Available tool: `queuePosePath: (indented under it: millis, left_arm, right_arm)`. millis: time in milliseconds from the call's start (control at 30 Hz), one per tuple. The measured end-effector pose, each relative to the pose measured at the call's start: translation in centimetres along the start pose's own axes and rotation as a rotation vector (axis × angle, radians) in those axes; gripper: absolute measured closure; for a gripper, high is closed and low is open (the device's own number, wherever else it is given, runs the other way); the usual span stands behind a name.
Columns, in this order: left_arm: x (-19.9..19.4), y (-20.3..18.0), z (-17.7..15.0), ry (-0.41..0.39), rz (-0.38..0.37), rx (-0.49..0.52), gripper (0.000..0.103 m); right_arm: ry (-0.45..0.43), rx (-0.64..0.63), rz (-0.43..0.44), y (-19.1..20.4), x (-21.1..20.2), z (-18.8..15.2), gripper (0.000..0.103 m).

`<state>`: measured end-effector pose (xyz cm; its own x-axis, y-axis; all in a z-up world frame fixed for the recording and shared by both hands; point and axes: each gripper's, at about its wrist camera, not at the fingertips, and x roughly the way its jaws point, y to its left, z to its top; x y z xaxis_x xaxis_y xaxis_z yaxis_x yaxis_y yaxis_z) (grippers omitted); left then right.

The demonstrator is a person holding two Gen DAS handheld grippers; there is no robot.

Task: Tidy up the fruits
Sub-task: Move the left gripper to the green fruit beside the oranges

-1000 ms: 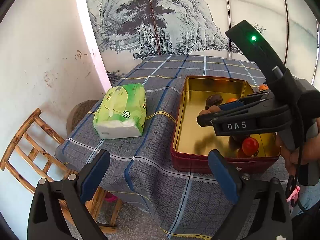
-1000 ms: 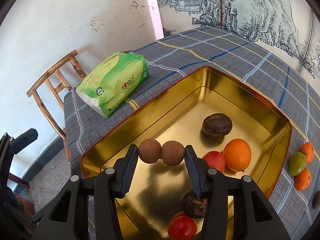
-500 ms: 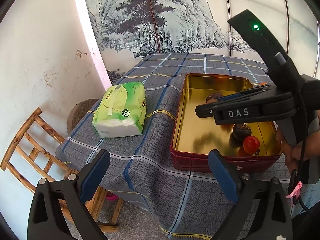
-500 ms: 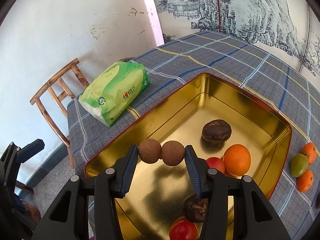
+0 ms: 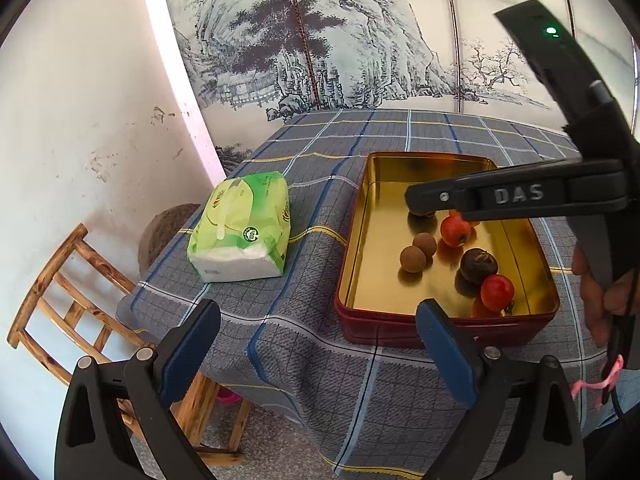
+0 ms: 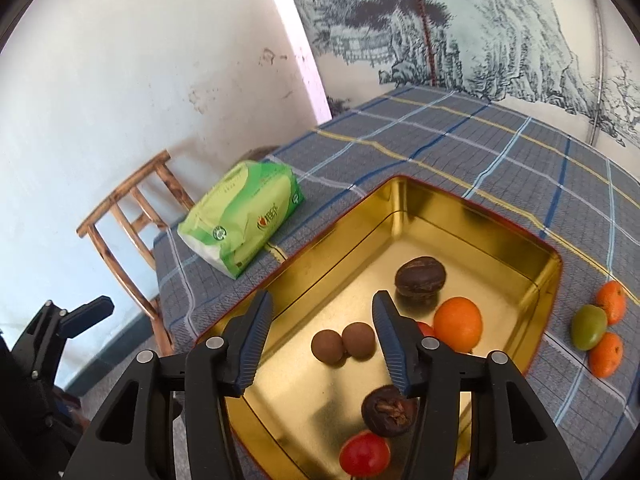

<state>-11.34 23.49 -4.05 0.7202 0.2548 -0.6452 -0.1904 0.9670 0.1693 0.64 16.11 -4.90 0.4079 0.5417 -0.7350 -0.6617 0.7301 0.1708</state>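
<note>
While the right tongs, jaws just parted, hover empty above two round brown fruits in the gold-lined red tin, the left tongs stand apart at 7 o'clock.

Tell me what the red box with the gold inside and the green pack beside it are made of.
Red rectangular box with gold interior: apparently tin-plated metal, glossy; its walls mirror light and the fruit. Green and white soft pack: looks like thin plastic film over tissues, slightly shiny, creased and sagging.

Gold-lined red tin; grey plaid tablecloth; green tissue pack.
</note>
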Motion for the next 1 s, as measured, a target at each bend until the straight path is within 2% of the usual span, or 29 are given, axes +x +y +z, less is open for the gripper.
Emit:
queuePosePath:
  millis: [367, 500, 633, 733, 833, 933, 1000]
  left_arm:
    - [-1.2, -2.4, 0.9, -0.015, 0.000, 0.069, 0.005]
    - [-2.0, -4.0, 1.4, -0.036, -0.003, 0.117, 0.005]
    - [-2.4, -5.9, 2.3, -0.057, -0.019, 0.170, 0.005]
    - [-2.7, -7.7, 3.1, -0.070, -0.064, 0.210, 0.005]
    - [-3.0, -9.8, 4.3, -0.074, -0.143, 0.249, 0.005]
    - [-3.2, -12.1, 6.1, -0.072, -0.254, 0.284, 0.009]
    - [-2.6, -13.7, 7.8, -0.049, -0.355, 0.303, 0.014]
  right_arm:
    - [-0.040, 0.085, -0.026, -3.7, -4.2, -3.4, 0.044]
    - [-0.056, 0.105, -0.089, -6.4, -6.7, -5.7, 0.043]
    - [-0.063, 0.132, -0.196, -10.0, -9.7, -8.4, 0.043]
    - [-0.072, 0.164, -0.294, -13.3, -12.2, -10.4, 0.043]
    - [-0.072, 0.197, -0.400, -16.9, -14.3, -12.4, 0.043]
    - [-0.077, 0.227, -0.464, -19.6, -15.9, -13.9, 0.043]
    - [-0.087, 0.262, -0.480, -21.5, -16.9, -15.0, 0.043]
